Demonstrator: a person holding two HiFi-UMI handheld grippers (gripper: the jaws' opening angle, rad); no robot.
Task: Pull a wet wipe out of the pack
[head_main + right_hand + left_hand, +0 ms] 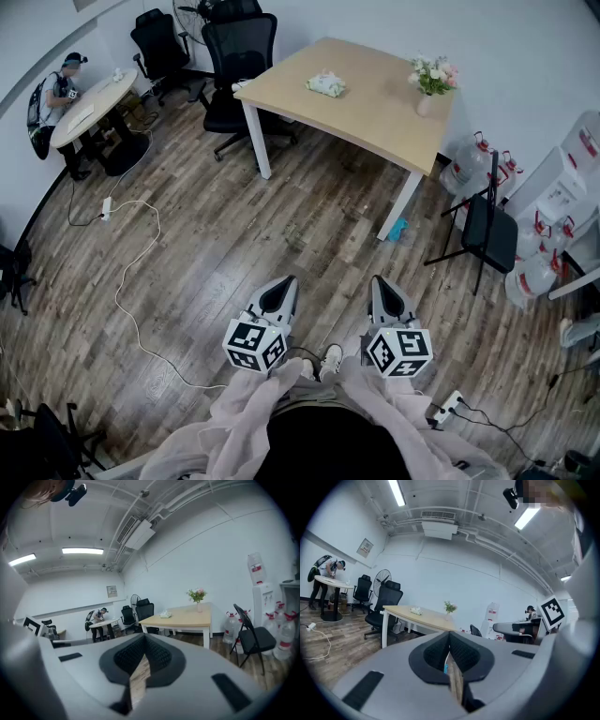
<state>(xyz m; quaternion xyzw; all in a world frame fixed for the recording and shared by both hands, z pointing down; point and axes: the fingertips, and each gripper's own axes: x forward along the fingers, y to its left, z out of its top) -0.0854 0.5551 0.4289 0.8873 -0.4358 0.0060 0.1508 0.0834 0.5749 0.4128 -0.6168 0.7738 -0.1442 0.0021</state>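
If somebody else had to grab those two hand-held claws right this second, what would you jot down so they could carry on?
Left gripper: shut, nothing in it, held out in front of the body.
Right gripper: shut, nothing in it, beside the left one.
Wet wipe pack: lies on the wooden table across the room, well out of reach, apart from the vase of flowers at the table's corner.
Done: nothing yet; neither gripper holds a wipe.
Left: walk to the table, probably steady the pack with one gripper, and pull a wipe out with the other.
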